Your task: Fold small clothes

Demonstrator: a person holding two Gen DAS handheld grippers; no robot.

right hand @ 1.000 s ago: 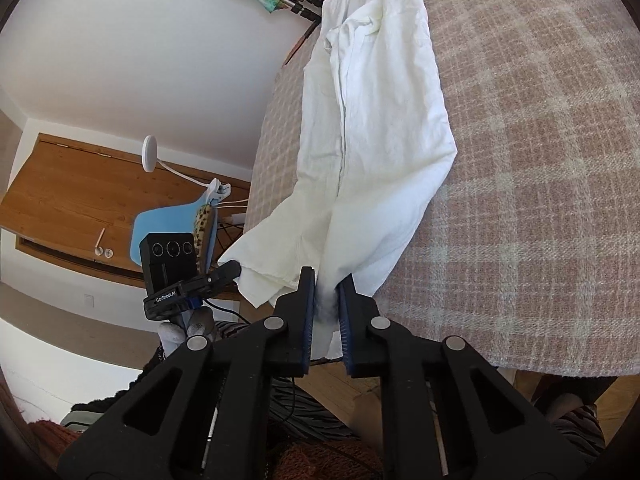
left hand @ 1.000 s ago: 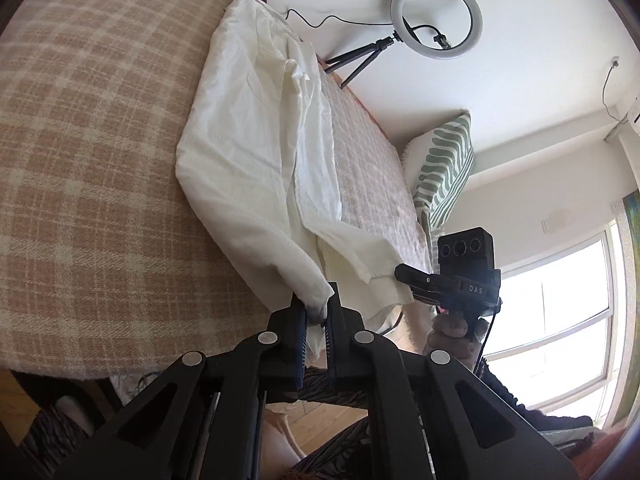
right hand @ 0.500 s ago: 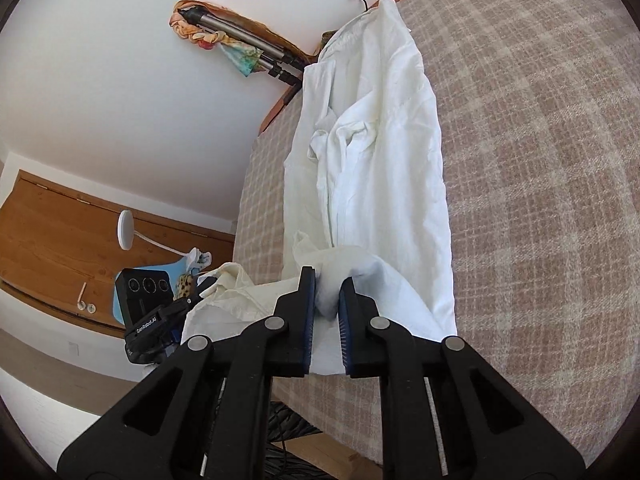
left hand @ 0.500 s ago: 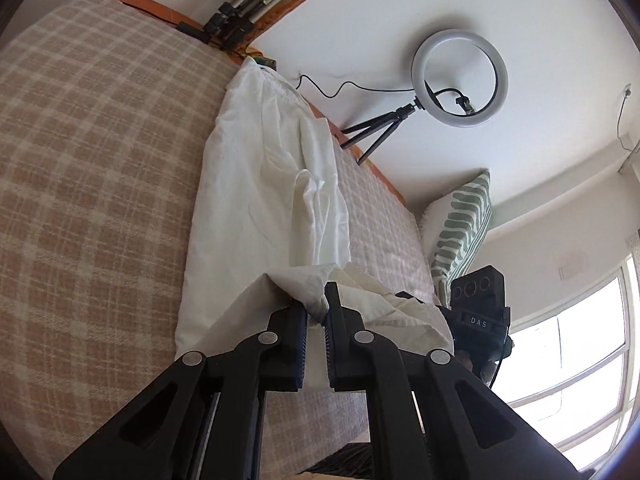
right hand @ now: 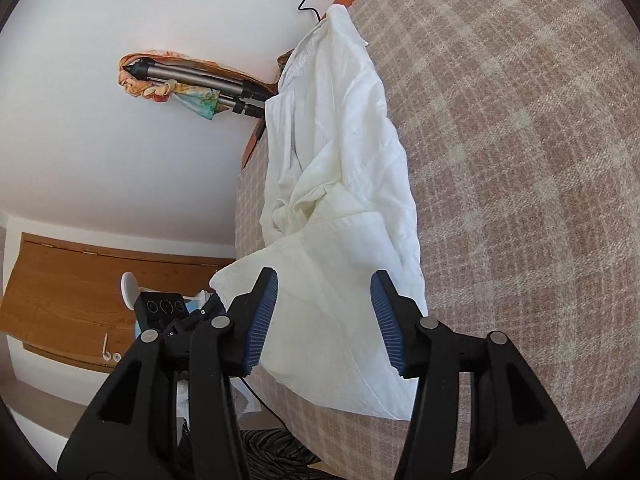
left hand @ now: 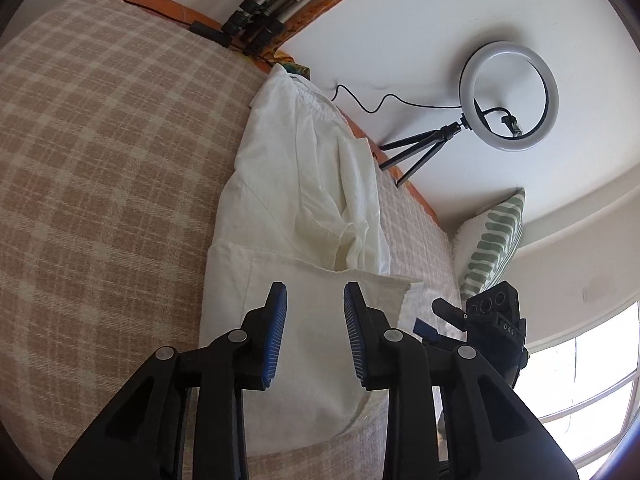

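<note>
While both pairs of jaws are opening, with cloth lying under them but none pinched between the pads, the step in hand reads as letting go of a fold just laid. Checked bedcover (left hand: 100,200): fills the left of the left-wrist view, flat, a good bearing surface. White garment (left hand: 304,200): runs from upper centre down to lower centre of that view, its near end doubled back over itself, the folded edge crossing just above the fingertips. Left gripper (left hand: 314,316): low centre, jaws narrowly apart and widening, over the doubled panel. Right gripper (left hand: 480,320): lower right of the same view, beside the panel's corner. Ring light (left hand: 508,96) and striped cushion (left hand: 496,240): right side, clear of the work. From the right-wrist view, the left gripper (right hand: 172,312) shows at lower left; the garment (right hand: 340,184) runs through the centre, bunched in its middle; the right gripper (right hand: 324,316) stands fairly wide and widening over the near panel. Advice, as judgement: lift both straight off so no pad drags the fold, then smooth the bunched middle before the next fold; the near edge lies close to the bed's edge and could slip.
</note>
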